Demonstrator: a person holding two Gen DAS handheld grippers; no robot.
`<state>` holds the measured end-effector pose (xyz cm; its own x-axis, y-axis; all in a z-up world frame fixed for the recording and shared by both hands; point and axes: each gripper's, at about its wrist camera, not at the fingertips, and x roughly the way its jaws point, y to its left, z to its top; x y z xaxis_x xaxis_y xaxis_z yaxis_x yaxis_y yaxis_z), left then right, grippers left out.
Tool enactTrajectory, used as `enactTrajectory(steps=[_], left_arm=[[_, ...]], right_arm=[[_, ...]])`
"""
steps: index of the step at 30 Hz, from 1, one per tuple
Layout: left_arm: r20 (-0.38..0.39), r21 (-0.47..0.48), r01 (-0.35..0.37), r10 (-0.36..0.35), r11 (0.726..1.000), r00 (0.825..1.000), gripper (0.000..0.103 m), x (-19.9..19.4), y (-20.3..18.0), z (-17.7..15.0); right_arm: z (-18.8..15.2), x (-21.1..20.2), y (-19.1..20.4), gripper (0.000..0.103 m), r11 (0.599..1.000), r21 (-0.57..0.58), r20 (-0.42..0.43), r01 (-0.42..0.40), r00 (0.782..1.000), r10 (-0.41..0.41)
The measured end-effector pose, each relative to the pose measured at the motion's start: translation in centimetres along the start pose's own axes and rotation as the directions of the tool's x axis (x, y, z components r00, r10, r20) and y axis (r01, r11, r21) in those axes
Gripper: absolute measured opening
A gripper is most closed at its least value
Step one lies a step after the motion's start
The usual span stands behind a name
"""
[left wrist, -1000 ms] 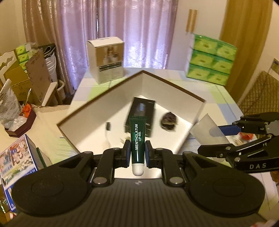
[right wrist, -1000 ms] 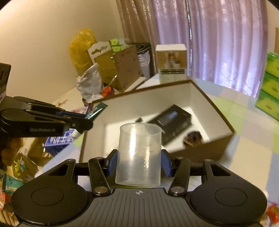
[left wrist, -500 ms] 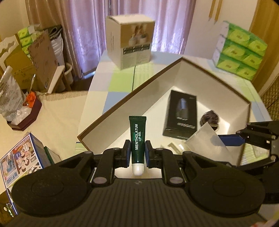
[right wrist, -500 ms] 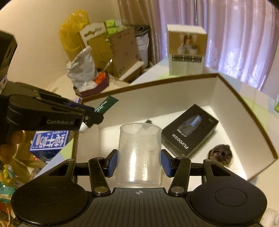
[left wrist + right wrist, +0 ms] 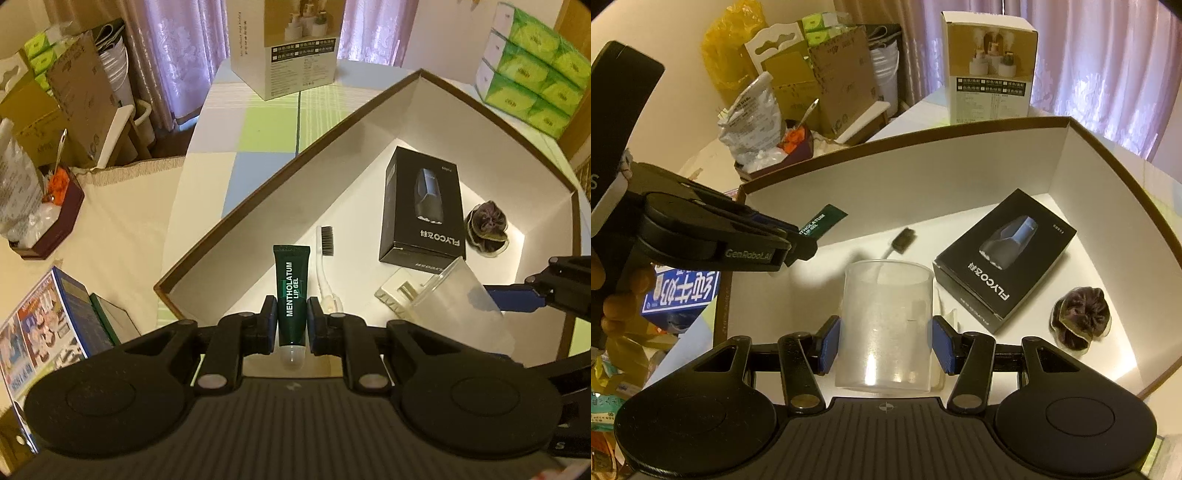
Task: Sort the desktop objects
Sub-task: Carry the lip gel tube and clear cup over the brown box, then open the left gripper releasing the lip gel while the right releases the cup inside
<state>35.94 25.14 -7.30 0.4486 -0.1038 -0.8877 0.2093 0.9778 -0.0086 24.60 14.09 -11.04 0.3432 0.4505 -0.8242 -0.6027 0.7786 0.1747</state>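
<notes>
Covering the table (image 5: pixel 271 133), a checked cloth beneath purple curtains (image 5: pixel 1108 55)

Purple curtains (image 5: pixel 177 55) hang behind a checked tablecloth (image 5: pixel 266 125), beside a cream wall (image 5: pixel 665 33), under warm light.

The right gripper (image 5: pixel 885 345) clamps a clear plastic cup (image 5: pixel 886 325) between its 2 blue pads (image 5: pixel 828 345), held upright over the open white box (image 5: pixel 923 173). On the box floor lie a black FLYCO carton (image 5: pixel 1004 258), a dark scrunchie (image 5: pixel 1080 321) to its right and apart from it, and a small brush (image 5: pixel 899 242) beyond the cup. At left, the left gripper (image 5: pixel 803 240), held by a hand (image 5: pixel 617 299), pinches a dark green lip gel tube (image 5: pixel 822 223) above the box's near-left corner.
</notes>
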Motion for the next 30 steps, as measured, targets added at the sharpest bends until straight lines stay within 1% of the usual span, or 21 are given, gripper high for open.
enactTrajectory(steps=[2, 9, 14, 17, 23, 30], left_arm=[[-0.007, 0.011, 0.006, -0.006, 1.000, 1.000, 0.013, 0.2, 0.0, 0.2], [-0.024, 0.077, -0.004, 0.006, 0.997, 1.000, 0.014, 0.6, -0.4, 0.3], [-0.024, 0.094, -0.011, 0.013, 0.996, 1.000, 0.014, 0.7, -0.4, 0.4], [-0.020, 0.103, -0.017, 0.019, 0.995, 1.000, 0.024, 0.6, -0.4, 0.4], [-0.018, 0.111, -0.009, 0.011, 0.994, 1.000, 0.028, 0.3, -0.3, 0.4], [-0.011, 0.113, -0.005, 0.006, 0.994, 1.000, 0.030, 0.0, -0.3, 0.3]], right_arm=[[0.0, 0.1, 0.0, 0.049, 1.000, 0.002, -0.005, 0.001, 1.000, -0.001], [-0.2, 0.2, -0.2, 0.050, 1.000, 0.012, -0.013, -0.009, 1.000, 0.009], [-0.4, -0.1, -0.2, 0.049, 1.000, 0.010, -0.016, -0.017, 1.000, 0.017], [-0.5, -0.3, -0.2, 0.049, 1.000, 0.002, -0.020, -0.024, 1.000, 0.024], [-0.8, -0.3, 0.5, 0.050, 0.997, -0.054, -0.075, -0.047, 0.996, 0.043], [-1.1, 0.4, 1.1, 0.050, 0.996, -0.064, -0.122, -0.059, 0.991, 0.051]])
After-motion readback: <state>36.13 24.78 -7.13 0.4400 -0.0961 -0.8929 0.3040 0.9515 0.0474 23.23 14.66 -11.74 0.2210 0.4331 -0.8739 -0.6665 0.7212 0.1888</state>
